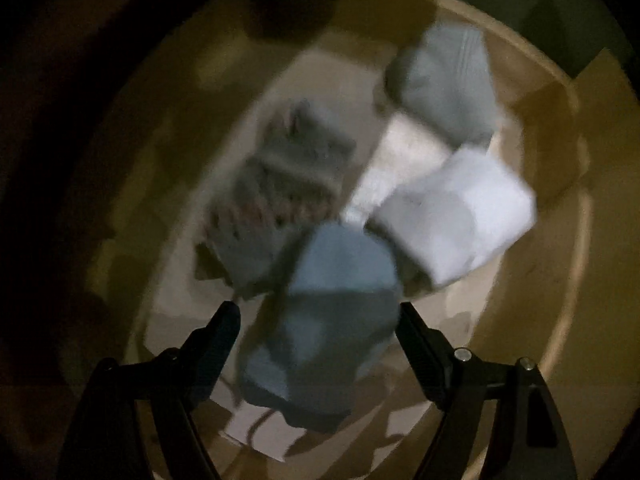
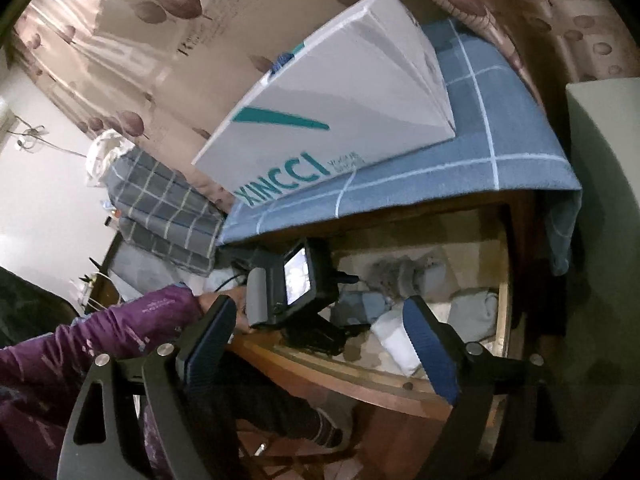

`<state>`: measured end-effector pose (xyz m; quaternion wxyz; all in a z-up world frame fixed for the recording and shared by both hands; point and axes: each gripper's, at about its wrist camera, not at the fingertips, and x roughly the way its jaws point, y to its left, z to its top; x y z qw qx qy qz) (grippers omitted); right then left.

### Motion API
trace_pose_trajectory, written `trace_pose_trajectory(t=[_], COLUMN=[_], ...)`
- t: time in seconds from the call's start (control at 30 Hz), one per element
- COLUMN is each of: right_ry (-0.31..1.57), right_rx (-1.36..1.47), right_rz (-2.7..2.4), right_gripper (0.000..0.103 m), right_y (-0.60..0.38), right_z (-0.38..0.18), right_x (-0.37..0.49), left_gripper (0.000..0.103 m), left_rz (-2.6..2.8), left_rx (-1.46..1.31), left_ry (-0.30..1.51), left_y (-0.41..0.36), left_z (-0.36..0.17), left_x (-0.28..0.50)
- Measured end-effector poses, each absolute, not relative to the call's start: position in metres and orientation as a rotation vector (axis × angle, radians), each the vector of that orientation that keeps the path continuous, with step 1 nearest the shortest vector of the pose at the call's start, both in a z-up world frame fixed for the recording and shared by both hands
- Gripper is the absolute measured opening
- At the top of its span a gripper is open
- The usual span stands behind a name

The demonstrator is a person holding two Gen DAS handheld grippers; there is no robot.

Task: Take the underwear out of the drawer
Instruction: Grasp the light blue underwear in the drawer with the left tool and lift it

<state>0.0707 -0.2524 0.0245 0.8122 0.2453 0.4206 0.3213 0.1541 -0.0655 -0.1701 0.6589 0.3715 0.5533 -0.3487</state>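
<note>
The left wrist view looks straight down into the open wooden drawer (image 1: 568,264), and the picture is blurred. Several folded pieces of underwear lie in it: a blue-grey piece (image 1: 332,312), a white one (image 1: 452,216), a grey-blue one (image 1: 444,84) and a patterned grey one (image 1: 280,184). My left gripper (image 1: 318,316) is open and hangs over the blue-grey piece, which lies between the two fingers without being pinched. My right gripper (image 2: 320,320) is open and holds nothing, out in front of the drawer (image 2: 505,320). Its view shows the underwear (image 2: 472,308) inside.
A white box (image 2: 340,92) lies on a blue checked cloth (image 2: 500,148) on top of the cabinet. A purple sleeve (image 2: 120,320) reaches to the drawer with the left device's small screen (image 2: 296,280). A socked foot (image 2: 328,428) is below. Folded checked bedding (image 2: 168,208) is at left.
</note>
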Motion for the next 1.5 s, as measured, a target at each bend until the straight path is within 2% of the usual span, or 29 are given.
trace_pose_trajectory(t=[0.13, 0.17, 0.2, 0.3, 0.53, 0.87, 1.13, 1.33, 1.5], right_ry=[0.920, 0.930, 0.938, 0.967, 1.054, 1.165, 1.326, 1.396, 1.451], right_rx=[0.523, 0.528, 0.531, 0.546, 0.535, 0.299, -0.057, -0.261, -0.397], right_rz=[0.686, 0.680, 0.675, 0.654, 0.599, 0.584, 0.588, 0.560, 0.520], right_gripper=[0.084, 0.084, 0.084, 0.084, 0.088, 0.088, 0.078, 0.078, 0.076], right_y=[-0.249, -0.249, -0.250, -0.250, -0.246, -0.204, -0.132, -0.089, -0.069], right_z=[0.019, 0.017, 0.015, 0.008, -0.008, -0.028, -0.073, -0.108, -0.135], right_x=[0.074, 0.076, 0.077, 0.080, 0.089, 0.096, 0.119, 0.145, 0.158], left_gripper=[0.080, 0.072, 0.055, 0.047, 0.047, 0.047, 0.048, 0.048, 0.049], left_rz=[-0.738, -0.734, -0.746, -0.727, -0.700, -0.725, -0.645, -0.597, -0.583], left_rx=[0.768, 0.768, 0.762, 0.826, 0.795, 0.725, 0.417, 0.184, 0.092], left_ry=[1.305, 1.307, 1.302, 1.267, 1.171, 0.982, 0.794, 0.692, 0.662], left_y=[-0.057, -0.057, -0.058, -0.063, -0.050, -0.031, 0.015, 0.051, 0.060], left_z=[-0.178, -0.176, -0.172, -0.160, -0.096, 0.000, 0.083, 0.107, 0.098], left_x=[0.166, 0.166, 0.165, 0.156, 0.147, 0.090, 0.050, 0.038, 0.045])
